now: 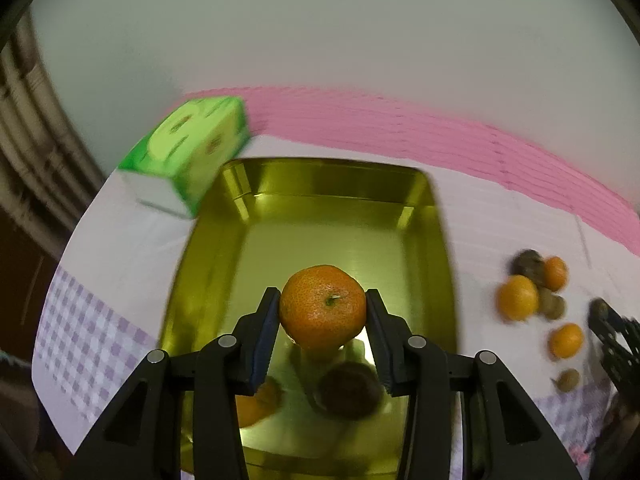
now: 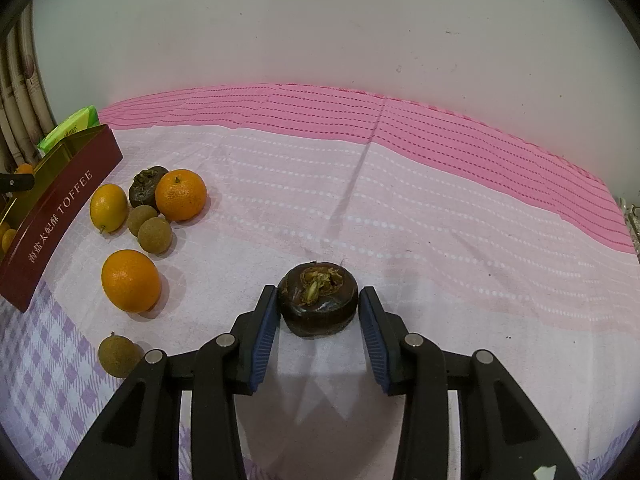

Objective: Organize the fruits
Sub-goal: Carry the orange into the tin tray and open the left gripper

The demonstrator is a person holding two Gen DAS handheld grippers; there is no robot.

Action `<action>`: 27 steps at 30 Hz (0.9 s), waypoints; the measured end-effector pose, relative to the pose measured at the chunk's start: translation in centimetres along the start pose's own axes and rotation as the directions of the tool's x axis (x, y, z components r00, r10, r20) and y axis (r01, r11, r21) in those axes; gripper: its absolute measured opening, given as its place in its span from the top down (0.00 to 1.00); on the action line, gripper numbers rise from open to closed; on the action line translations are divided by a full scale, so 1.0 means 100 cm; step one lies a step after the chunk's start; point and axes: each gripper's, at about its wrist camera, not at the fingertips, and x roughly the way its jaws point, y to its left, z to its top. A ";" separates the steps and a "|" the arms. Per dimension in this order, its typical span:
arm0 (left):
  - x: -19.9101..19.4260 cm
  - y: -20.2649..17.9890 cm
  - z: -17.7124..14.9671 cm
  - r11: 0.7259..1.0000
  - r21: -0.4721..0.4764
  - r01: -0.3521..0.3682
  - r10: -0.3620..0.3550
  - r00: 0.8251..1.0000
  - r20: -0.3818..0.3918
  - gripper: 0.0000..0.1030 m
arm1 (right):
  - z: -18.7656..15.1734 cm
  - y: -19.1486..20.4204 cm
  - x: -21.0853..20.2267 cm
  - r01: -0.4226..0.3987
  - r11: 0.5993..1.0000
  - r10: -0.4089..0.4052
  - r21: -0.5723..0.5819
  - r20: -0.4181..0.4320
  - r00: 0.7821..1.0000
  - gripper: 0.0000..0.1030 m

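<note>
Gold metal toffee tin holds few fruits already. Left tongs pinch round orange mandarin above tin. Right tongs spread around dark wrinkled fruit on table, pads not pressing. Several loose fruits remain beside tin.

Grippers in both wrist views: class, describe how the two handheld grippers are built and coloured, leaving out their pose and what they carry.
The left gripper and right gripper look identical: matte black angular linkage arms with triangular cut-outs, round silver pivot pins at the joints, and two flat fingers faced with ribbed dark-blue pads. No cables, markings or sleeves are visible.
</note>
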 end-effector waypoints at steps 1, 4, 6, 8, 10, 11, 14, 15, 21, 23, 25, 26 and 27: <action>0.004 0.005 0.001 1.000 -0.012 -0.006 0.006 1.000 -0.005 0.58 | 0.000 0.000 0.000 0.002 1.000 -0.002 0.001 -0.001 1.000 0.61; 0.016 0.015 0.001 0.999 -0.037 -0.021 0.020 1.000 -0.024 0.58 | 0.000 0.000 0.001 0.003 1.000 -0.003 0.001 -0.001 1.000 0.60; 0.023 0.021 0.000 0.999 -0.042 -0.033 0.032 0.999 -0.034 0.58 | 0.000 0.001 0.002 0.003 1.000 -0.003 0.001 -0.001 1.000 0.60; 0.028 0.023 -0.003 0.998 -0.050 -0.033 0.031 0.998 -0.052 0.58 | 0.000 0.000 0.002 0.001 1.000 -0.001 0.002 -0.001 1.000 0.60; 0.035 0.025 -0.005 0.998 -0.056 -0.034 0.030 0.997 -0.067 0.58 | 0.000 0.000 0.003 0.001 1.000 -0.001 0.003 -0.001 1.000 0.60; 0.035 0.025 -0.006 0.998 -0.054 -0.033 0.029 0.997 -0.074 0.58 | 0.000 0.000 0.003 0.000 1.000 0.000 0.003 -0.001 1.000 0.60; 0.041 0.026 -0.008 0.998 -0.047 -0.038 0.034 0.995 -0.089 0.58 | 0.000 -0.001 0.003 0.002 1.000 -0.002 0.003 -0.001 1.000 0.60; 0.042 0.026 -0.009 0.998 -0.046 -0.039 0.034 0.995 -0.094 0.58 | 0.000 -0.001 0.002 0.001 1.000 -0.001 0.003 -0.001 1.000 0.60; 0.047 0.025 -0.014 0.999 -0.023 -0.046 0.044 0.994 -0.102 0.58 | 0.000 0.000 0.002 0.002 1.000 -0.002 0.003 -0.001 1.000 0.60; 0.047 0.025 -0.014 0.998 -0.022 -0.051 0.049 0.993 -0.103 0.58 | 0.000 -0.001 0.002 0.001 1.000 -0.001 0.004 -0.001 1.000 0.60; 0.047 0.023 -0.015 0.998 -0.019 -0.057 0.055 0.993 -0.104 0.57 | 0.000 -0.001 0.002 0.002 1.000 -0.002 0.007 -0.001 1.000 0.60; 0.047 0.023 -0.016 0.998 -0.016 -0.059 0.057 0.993 -0.106 0.57 | 0.000 -0.001 0.002 0.003 1.000 -0.003 0.011 -0.001 1.000 0.60; 0.047 0.022 -0.016 0.998 -0.009 -0.063 0.062 0.992 -0.108 0.57 | 0.000 0.000 0.002 0.004 1.000 -0.004 0.014 -0.002 1.000 0.60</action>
